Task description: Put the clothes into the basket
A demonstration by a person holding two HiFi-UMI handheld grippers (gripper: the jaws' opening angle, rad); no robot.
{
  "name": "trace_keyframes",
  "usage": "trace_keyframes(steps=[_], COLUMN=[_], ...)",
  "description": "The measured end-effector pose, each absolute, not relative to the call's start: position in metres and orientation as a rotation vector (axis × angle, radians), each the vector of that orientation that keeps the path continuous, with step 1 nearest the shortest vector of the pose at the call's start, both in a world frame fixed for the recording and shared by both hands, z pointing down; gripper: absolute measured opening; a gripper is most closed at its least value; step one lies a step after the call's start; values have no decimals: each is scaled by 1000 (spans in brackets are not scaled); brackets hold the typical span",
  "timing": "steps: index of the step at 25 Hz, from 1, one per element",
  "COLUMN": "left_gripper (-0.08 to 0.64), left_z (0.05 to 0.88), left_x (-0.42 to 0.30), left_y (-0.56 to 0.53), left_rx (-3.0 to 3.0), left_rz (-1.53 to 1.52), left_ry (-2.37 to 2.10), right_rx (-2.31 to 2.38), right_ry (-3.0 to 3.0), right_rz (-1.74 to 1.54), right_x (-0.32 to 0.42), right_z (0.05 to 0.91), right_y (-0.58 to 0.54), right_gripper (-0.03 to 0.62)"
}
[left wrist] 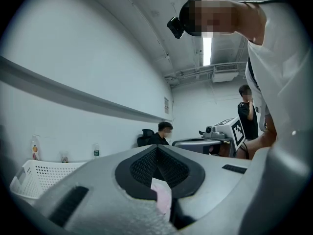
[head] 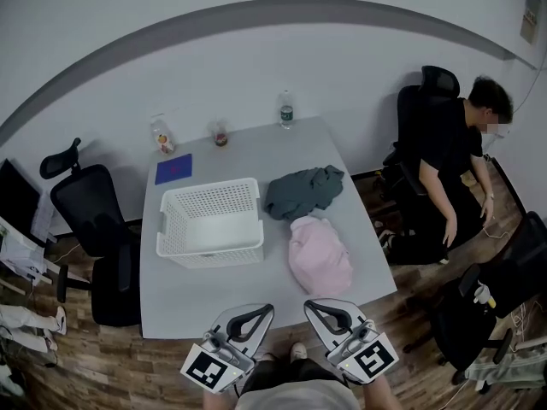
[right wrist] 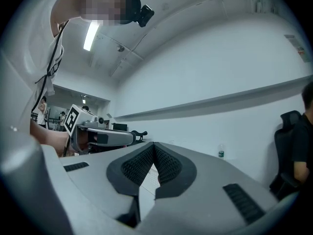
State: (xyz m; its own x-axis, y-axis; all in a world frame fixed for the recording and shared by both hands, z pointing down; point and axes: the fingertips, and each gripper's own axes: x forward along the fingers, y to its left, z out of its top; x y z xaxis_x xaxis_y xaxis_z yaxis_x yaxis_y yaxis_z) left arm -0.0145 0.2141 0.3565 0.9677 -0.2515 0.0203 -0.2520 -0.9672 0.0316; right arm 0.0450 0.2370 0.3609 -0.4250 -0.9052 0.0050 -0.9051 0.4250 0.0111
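A white perforated basket (head: 209,220) stands empty on the left half of the grey table (head: 197,301); its rim also shows in the left gripper view (left wrist: 29,177). To its right lies a dark grey-green garment (head: 303,190), and in front of that a crumpled pink garment (head: 319,256). Both grippers hover side by side over the table's near edge, short of the clothes. My left gripper (head: 263,309) (left wrist: 156,149) is shut with nothing in it; a bit of pink shows behind its jaws. My right gripper (head: 313,306) (right wrist: 154,146) is shut and empty too.
Two bottles (head: 286,109) (head: 161,133), a small cup (head: 220,133) and a blue pad (head: 173,168) sit along the table's far side. A black office chair (head: 94,220) stands at the left. A person (head: 461,169) in black sits at the right among more chairs.
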Motion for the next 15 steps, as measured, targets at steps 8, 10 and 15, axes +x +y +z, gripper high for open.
trace_keyframes(steps=[8,10,15], left_gripper=[6,6,6], left_z=[360,360,364], left_x=[0,1,4], left_y=[177,166,137], left_rx=[3079,3081,3082], left_rz=[-1,-17,-28], left_ry=[-351,-323,-238], right_rx=[1702,1710,1756], right_ry=[-2625,-2611,-2581], right_rz=[3,8,26], right_x=[57,57,57], right_z=[367,369,371], right_y=[199,187,157], right_gripper=[5,5,5])
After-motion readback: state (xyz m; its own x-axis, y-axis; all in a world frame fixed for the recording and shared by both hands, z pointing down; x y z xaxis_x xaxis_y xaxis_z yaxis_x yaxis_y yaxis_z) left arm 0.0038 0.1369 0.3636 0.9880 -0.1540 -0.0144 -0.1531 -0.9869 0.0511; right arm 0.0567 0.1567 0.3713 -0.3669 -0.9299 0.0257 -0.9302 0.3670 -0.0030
